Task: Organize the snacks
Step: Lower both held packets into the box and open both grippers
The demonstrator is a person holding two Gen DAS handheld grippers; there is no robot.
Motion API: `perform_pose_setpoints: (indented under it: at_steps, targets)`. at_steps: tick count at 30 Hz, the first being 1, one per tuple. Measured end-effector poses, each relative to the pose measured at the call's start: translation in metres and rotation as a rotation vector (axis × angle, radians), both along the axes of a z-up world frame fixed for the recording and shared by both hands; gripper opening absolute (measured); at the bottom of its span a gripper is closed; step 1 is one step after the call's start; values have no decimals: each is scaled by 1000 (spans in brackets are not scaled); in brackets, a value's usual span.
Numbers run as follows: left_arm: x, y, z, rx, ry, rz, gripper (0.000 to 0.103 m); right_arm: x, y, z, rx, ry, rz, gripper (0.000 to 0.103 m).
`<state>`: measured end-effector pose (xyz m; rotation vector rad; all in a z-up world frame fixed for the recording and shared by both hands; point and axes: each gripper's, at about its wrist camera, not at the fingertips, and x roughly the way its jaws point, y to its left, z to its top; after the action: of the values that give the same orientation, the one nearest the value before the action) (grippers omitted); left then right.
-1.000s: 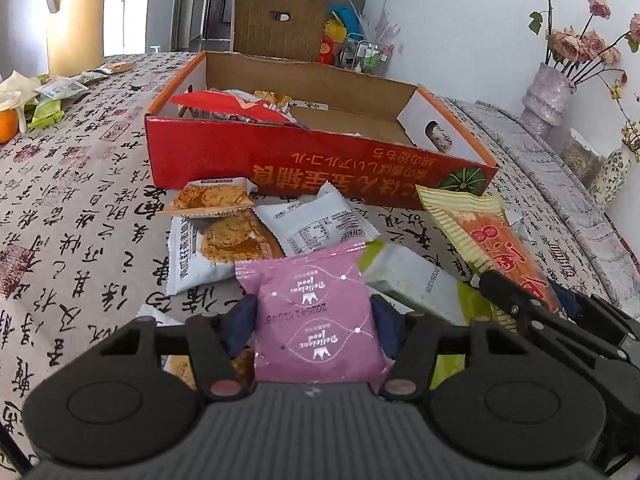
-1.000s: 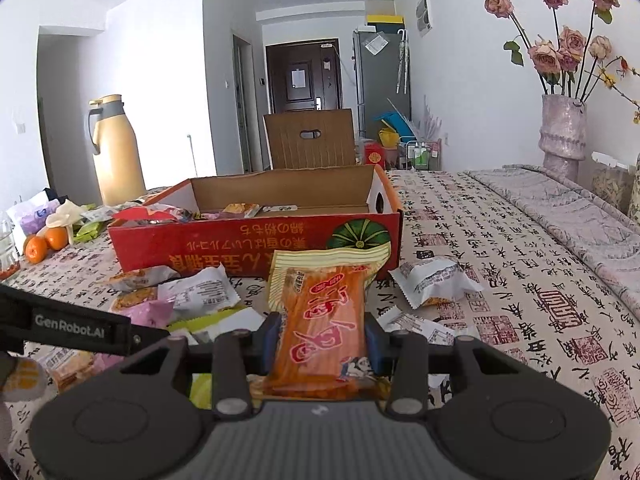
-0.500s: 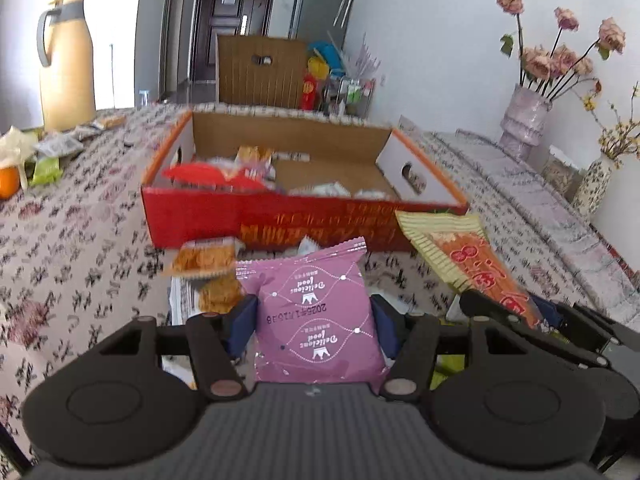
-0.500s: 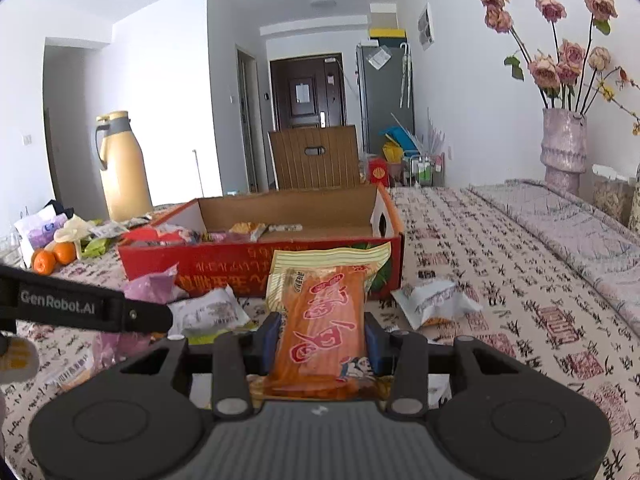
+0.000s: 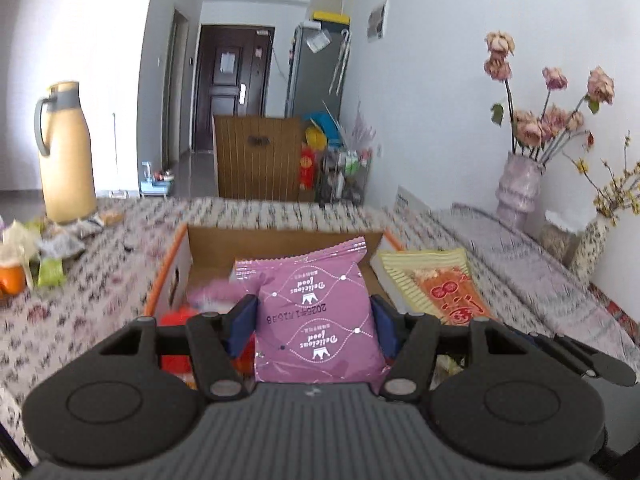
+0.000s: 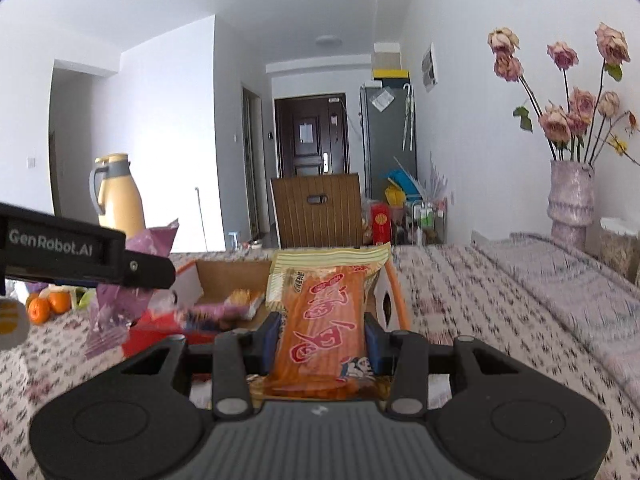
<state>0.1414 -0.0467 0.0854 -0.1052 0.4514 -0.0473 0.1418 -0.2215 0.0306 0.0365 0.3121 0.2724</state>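
Left wrist view. Left gripper clenched on a pink snack packet; blue pads press both side edges of the packet, which stands upright at frame centre, print upside down. Packet is held off the table, in front of the open red cardboard box at centre. Box interior partly visible left of the packet: blurred red and pink wrappers, contents not resolvable. Right of centre, an orange-and-yellow snack packet held up beside the box's right wall; the right gripper's black body shows at lower right. Yellow thermos jug at left edge on the patterned tablecloth; an orange and loose wrappers below it. Vase of dried roses at right. Motion blur across the table.

Right wrist view. Right gripper grasping the orange-and-yellow snack packet, pads on both long edges, packet upright at frame centre and clear of the table. Red cardboard box directly behind it; a few snacks lie inside at its left part. Left gripper's black body enters from the left edge, with the pink snack packet in it, hanging near the box's left end. Oranges at lower left, thermos jug behind them, vase at right.
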Motion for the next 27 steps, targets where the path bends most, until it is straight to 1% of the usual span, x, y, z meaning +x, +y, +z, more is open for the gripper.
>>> perform_pose_setpoints:
  at_steps: [6,13,16,18,20,23,27]
  targets:
    - [28,-1,14,6,-48,40,62,32,8,15,-4,-38,4,41]
    - [69,3,12,10,-41,88,62,79,21,19,-36,-24,-1,41]
    - [90,5,4,16,-19,112,62,98,28,14,-57,-4,-13,41]
    - [103,7,-5,29,-4,148,62,113,31,7,-63,23,-17,41]
    - [115,14,-16,21,17,187,62,121,32,-1,-65,46,-19,41]
    - [129,23,-30,7,54,201,62,129,30,-10,-56,83,-17,41]
    - [136,27,-41,3,88,189,62,136,30,-18,-58,115,-24,41]
